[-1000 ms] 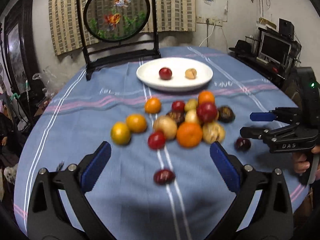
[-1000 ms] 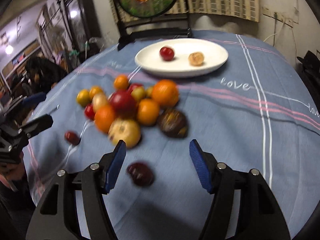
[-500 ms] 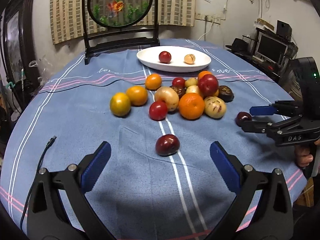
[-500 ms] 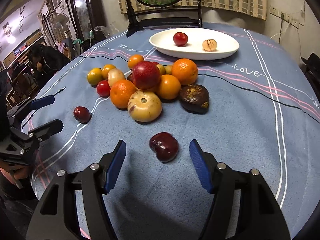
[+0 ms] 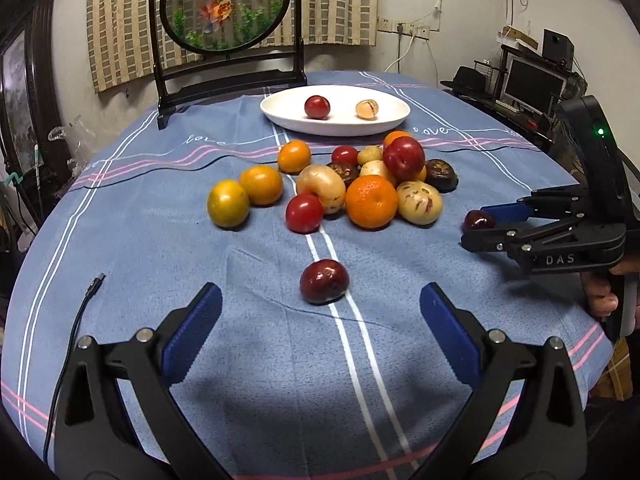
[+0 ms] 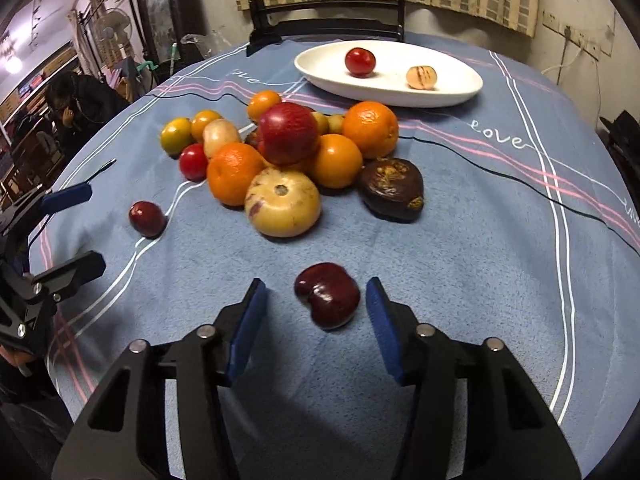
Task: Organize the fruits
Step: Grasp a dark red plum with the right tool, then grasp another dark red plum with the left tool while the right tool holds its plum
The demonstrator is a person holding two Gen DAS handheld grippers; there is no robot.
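1. Since the earlier frame, the right gripper [image 6: 316, 312] narrowed; its jaws were closing around a dark red fruit [image 6: 327, 300], pads not yet touching it.
2. The left gripper [image 5: 320, 332] stood wide open, with another dark red fruit [image 5: 324, 281] just beyond its fingertips [image 5: 200, 320].
3. Farther ahead lay the fruit pile [image 5: 352, 184] and the white plate [image 5: 384, 124].
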